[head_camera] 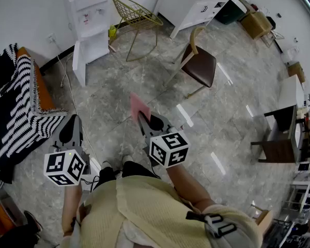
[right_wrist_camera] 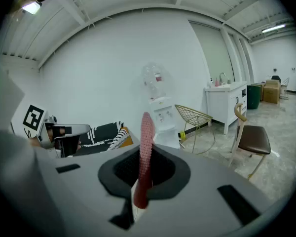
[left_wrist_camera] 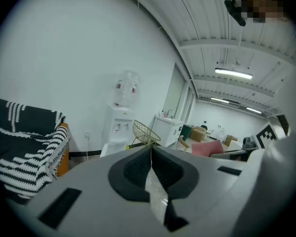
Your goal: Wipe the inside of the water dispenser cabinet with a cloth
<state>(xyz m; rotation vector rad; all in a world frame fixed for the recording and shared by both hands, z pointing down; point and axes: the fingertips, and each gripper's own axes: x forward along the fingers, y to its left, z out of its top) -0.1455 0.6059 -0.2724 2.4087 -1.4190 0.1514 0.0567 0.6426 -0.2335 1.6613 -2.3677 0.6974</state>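
Note:
A white water dispenser [head_camera: 90, 19] stands against the far wall, and its lower cabinet door [head_camera: 78, 62] hangs open. It also shows far off in the left gripper view as the dispenser [left_wrist_camera: 119, 127] and in the right gripper view as the dispenser [right_wrist_camera: 160, 118]. My right gripper [head_camera: 142, 117] is shut on a pink cloth [head_camera: 138, 106], which sticks up edge-on between the jaws as the cloth [right_wrist_camera: 146, 147]. My left gripper [head_camera: 73, 119] is shut with nothing between its jaws. Both are held over the floor, well short of the dispenser.
A gold wire chair [head_camera: 137, 14] stands right of the dispenser, and a brown-seated chair [head_camera: 199, 63] is farther right. A sofa with a black-and-white striped blanket [head_camera: 15, 102] lies at the left. A white sink unit [head_camera: 196, 4] is at the back. A cable [head_camera: 71, 94] runs over the floor.

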